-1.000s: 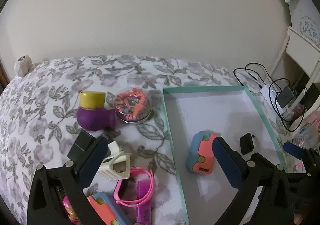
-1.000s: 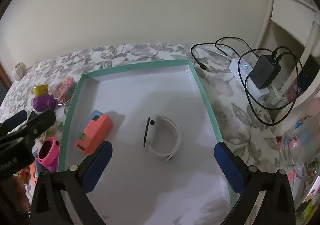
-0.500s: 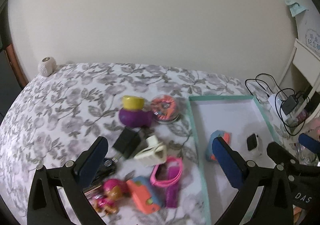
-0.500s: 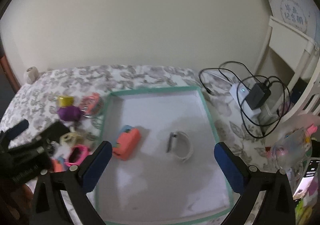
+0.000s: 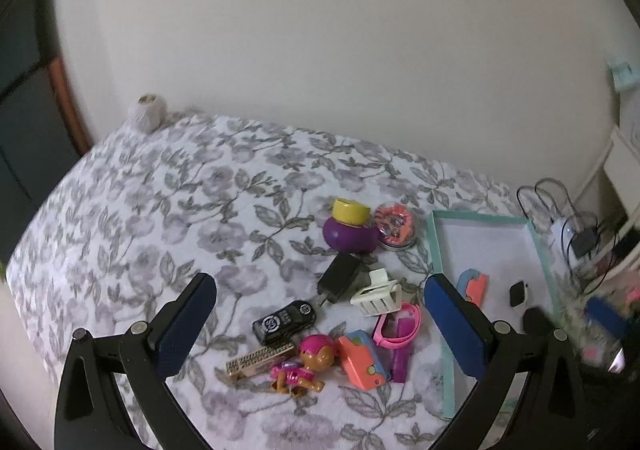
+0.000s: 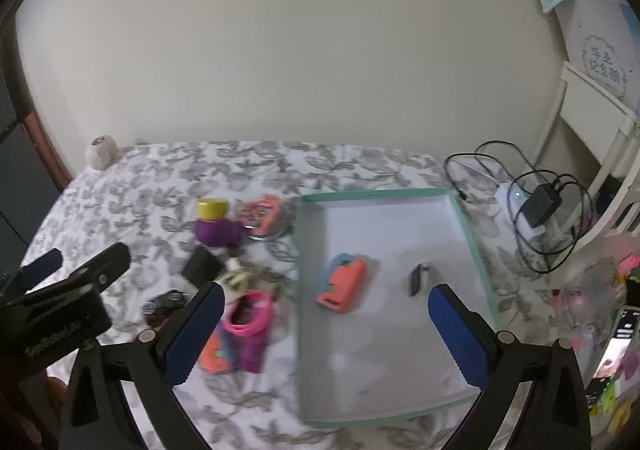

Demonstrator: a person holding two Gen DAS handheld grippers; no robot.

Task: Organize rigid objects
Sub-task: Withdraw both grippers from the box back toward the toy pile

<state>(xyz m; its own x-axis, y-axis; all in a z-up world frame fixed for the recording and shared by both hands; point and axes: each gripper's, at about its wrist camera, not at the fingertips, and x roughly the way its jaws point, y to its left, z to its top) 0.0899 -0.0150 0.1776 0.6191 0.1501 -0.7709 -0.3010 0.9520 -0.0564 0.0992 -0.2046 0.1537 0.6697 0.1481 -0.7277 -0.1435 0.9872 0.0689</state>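
Both tools are raised above the bed, empty. The left gripper (image 5: 320,326) has its jaws spread wide with nothing between the pads; the right gripper (image 6: 326,334) is likewise spread and holds nothing.

Teal-rimmed tray (image 6: 472,246) lies on the right of the floral bedspread (image 5: 160,209). It already holds a coral-and-blue toy (image 6: 342,282) and a small dark-faced watch (image 6: 418,278), lying apart from each other.

The unsorted cluster sits just left of the tray's left wall, directly ahead of and below the left gripper, between its two fingers in that view. It holds a black toy car (image 5: 285,322), a doll with a pink cap (image 5: 306,364), a gold comb-like strip (image 5: 258,360), a second coral-and-blue toy (image 5: 362,360), a pink watch (image 5: 398,324), a cream hair claw (image 5: 377,294) and a black charger plug (image 5: 339,276). Farther back stand a purple pot with a yellow lid (image 5: 350,226) and a round clear case (image 5: 396,223), touching or nearly so.

Judgement: the left gripper is the nearer one to the cluster; the right one sits over the tray. The car is the most exposed piece, with its long axis running near-left to far-right, so the jaws would close across its short width. The doll and comb strip lie close together and risk a double grab. Everything looks like hard plastic or metal.
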